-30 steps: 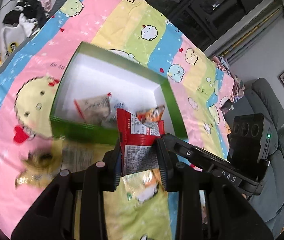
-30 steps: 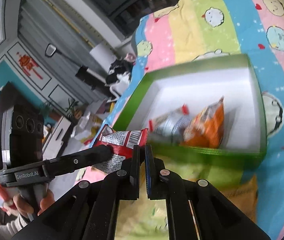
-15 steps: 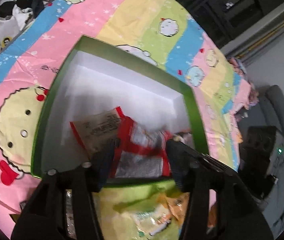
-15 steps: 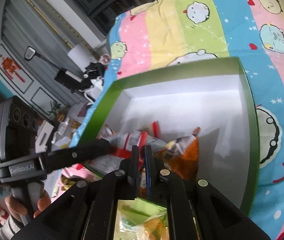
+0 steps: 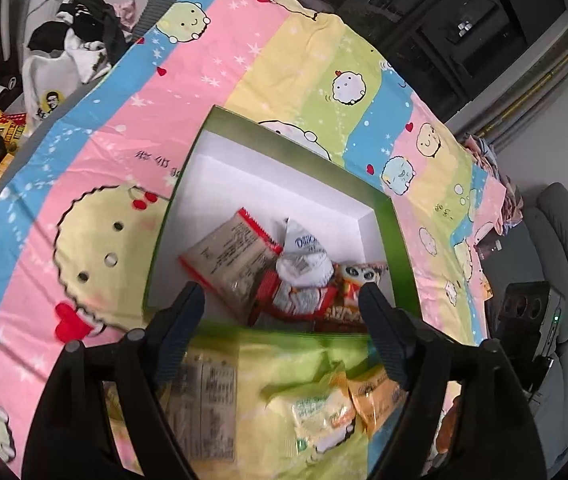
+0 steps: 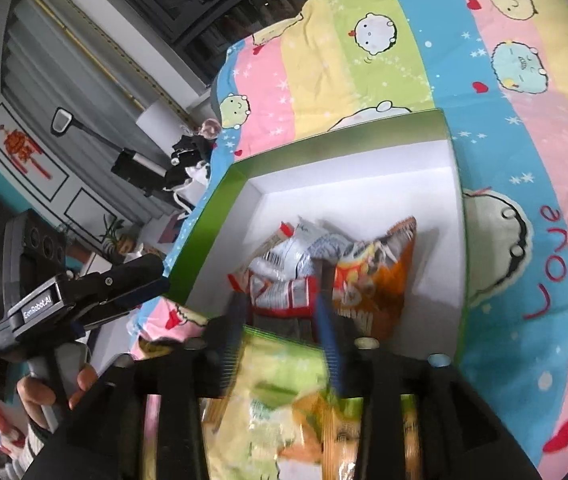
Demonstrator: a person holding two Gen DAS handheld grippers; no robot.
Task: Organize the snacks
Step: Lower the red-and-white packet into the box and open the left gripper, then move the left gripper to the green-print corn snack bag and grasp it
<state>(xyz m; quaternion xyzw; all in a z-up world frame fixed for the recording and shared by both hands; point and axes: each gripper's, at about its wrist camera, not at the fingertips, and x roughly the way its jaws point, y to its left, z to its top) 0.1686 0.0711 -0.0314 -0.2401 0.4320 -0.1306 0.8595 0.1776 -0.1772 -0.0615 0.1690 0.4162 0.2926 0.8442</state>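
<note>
Releasing the red packet (image 5: 297, 298) into the green box (image 5: 397, 240) on the bed, both tongs, left (image 5: 282, 312) and right (image 6: 280, 312), are opening empty; next likely comes fetching another near-side snack.

Striped cartoon bedsheet (image 5: 212, 60) in pink, blue, yellow and green covers the surface; "Love" lettering (image 6: 549, 264) in red on a blue stripe. Heap of black and white clothes (image 5: 80, 44) past the far left edge. Grey sofa (image 5: 563, 240) at right. Red paper ornament (image 6: 20, 148) on a panelled wall.
</note>
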